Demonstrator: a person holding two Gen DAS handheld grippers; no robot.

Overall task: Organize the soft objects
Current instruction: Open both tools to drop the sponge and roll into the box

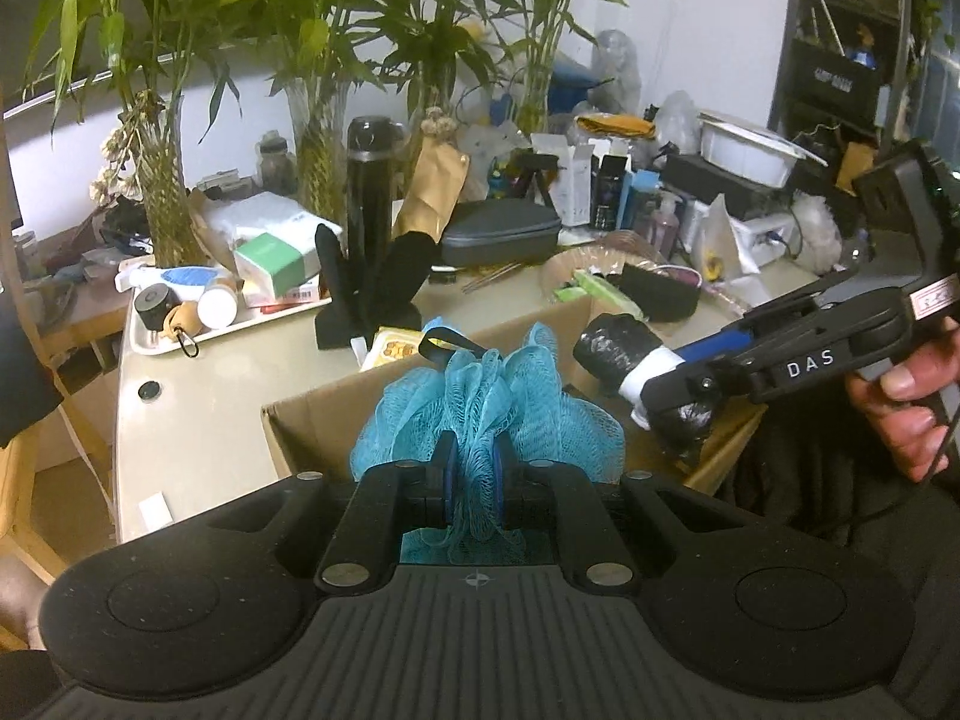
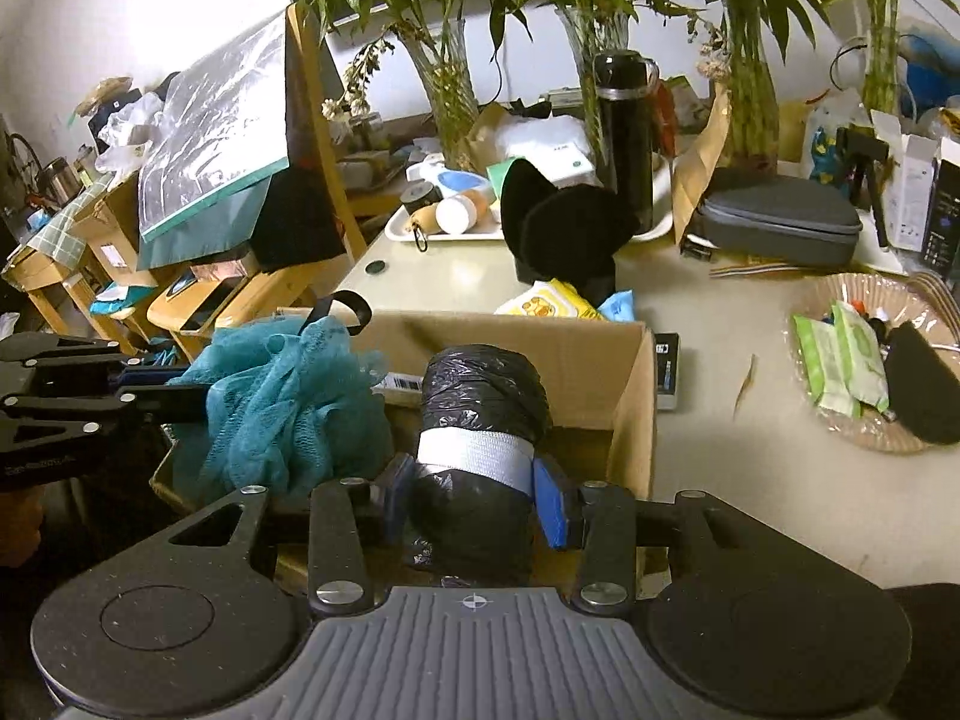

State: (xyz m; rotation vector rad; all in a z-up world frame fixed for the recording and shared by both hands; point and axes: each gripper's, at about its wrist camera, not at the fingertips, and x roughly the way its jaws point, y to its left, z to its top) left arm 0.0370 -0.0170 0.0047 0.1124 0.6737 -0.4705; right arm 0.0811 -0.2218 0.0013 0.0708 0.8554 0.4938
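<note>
My left gripper (image 1: 474, 483) is shut on a blue mesh bath pouf (image 1: 486, 402) with a black hanging loop, held over the open cardboard box (image 1: 312, 420). My right gripper (image 2: 474, 495) is shut on a roll of black plastic bags (image 2: 480, 396) wrapped by a white band, also over the cardboard box (image 2: 600, 360). In the left wrist view the right gripper (image 1: 654, 396) comes in from the right with the roll (image 1: 612, 348), a hand behind it. In the right wrist view the left gripper (image 2: 198, 402) holds the pouf (image 2: 282, 408) at the left.
The beige table (image 2: 750, 480) carries a wicker basket (image 2: 840, 300) with green packs, a grey zip case (image 2: 780, 222), a black flask (image 2: 624, 132), black socks (image 2: 564, 234), a white tray (image 2: 456, 231) of small items and vases of bamboo. Wooden chairs stand at the left.
</note>
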